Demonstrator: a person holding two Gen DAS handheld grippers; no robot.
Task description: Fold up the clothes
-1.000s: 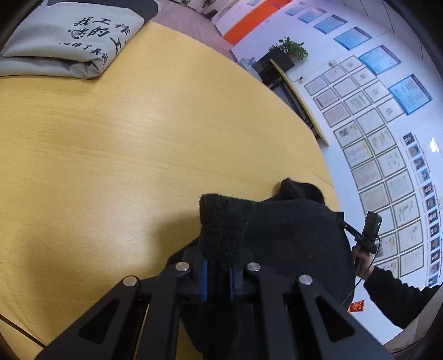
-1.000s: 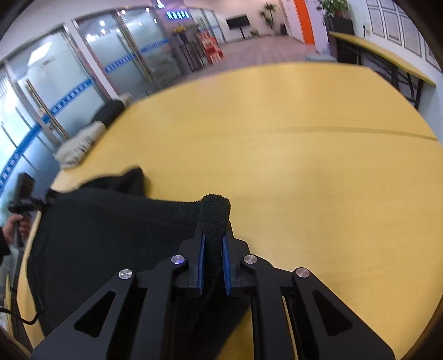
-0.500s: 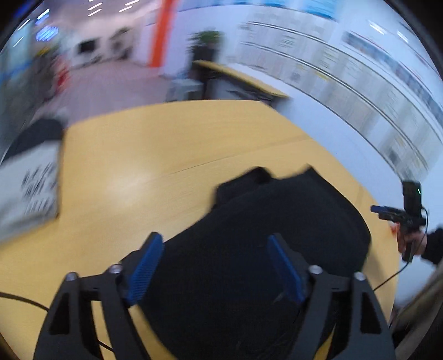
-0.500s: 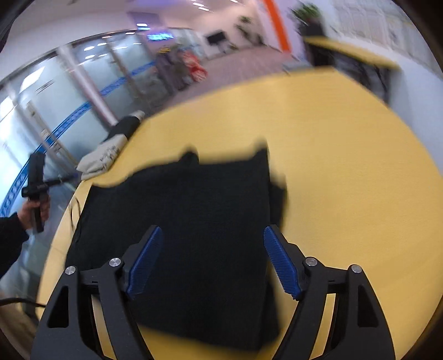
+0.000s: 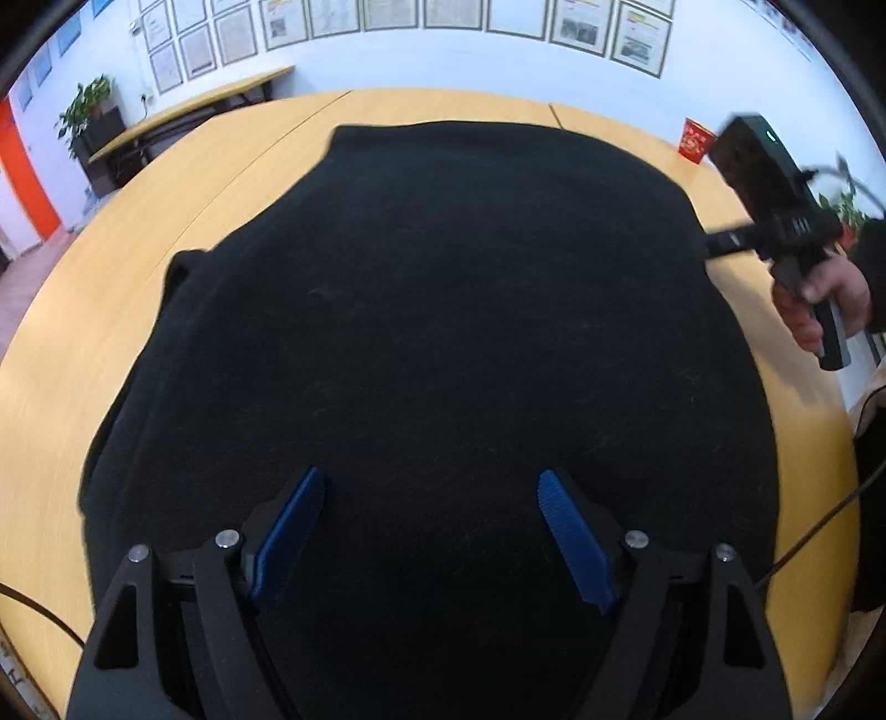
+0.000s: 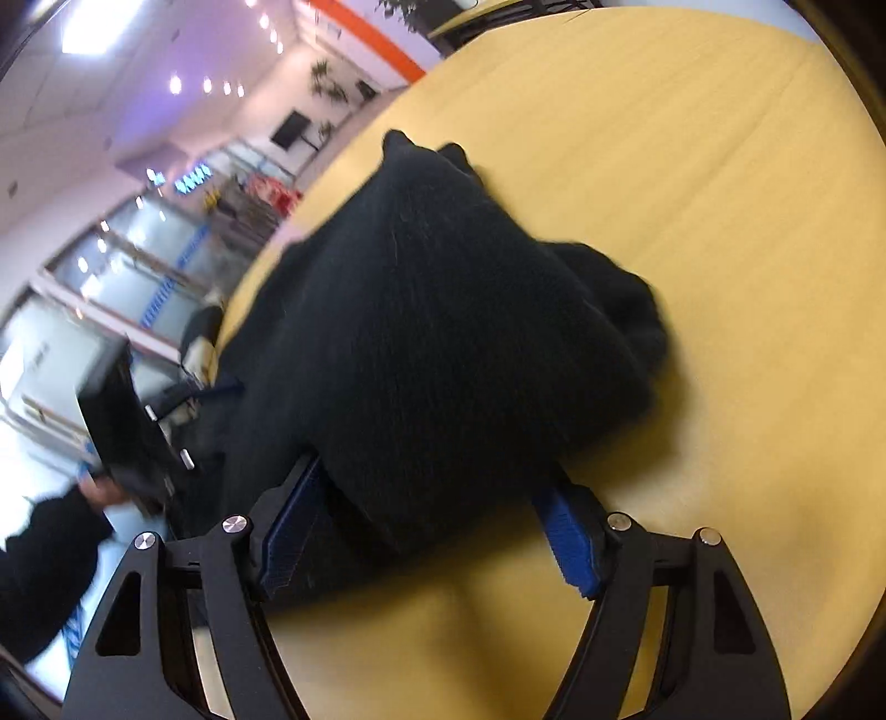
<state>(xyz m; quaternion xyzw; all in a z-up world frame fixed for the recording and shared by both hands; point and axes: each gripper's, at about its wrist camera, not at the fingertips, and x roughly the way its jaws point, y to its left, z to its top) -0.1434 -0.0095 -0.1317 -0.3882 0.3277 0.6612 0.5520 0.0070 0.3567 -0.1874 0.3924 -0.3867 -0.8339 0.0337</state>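
A black knitted garment [image 5: 443,332] lies folded flat on the yellow wooden table [image 5: 66,354]. My left gripper [image 5: 429,531] is open just above its near part, holding nothing. In the right wrist view the same garment [image 6: 443,332] lies as a thick folded stack. My right gripper [image 6: 426,531] is open, its blue pads [image 6: 570,548] standing on either side of the stack's near edge. The right gripper [image 5: 775,232] and the hand holding it also show at the right of the left wrist view.
The round table's edge [image 5: 814,443] runs close along the garment's right side. A cable [image 5: 819,520] hangs past that edge. The wall with framed papers [image 5: 443,16] lies beyond the table. Bare tabletop [image 6: 747,221] shows right of the stack.
Both grippers let go of the garment's edge and opened a second ago. Since then both have swung round to new viewpoints, and the right gripper now straddles the stack's near edge.
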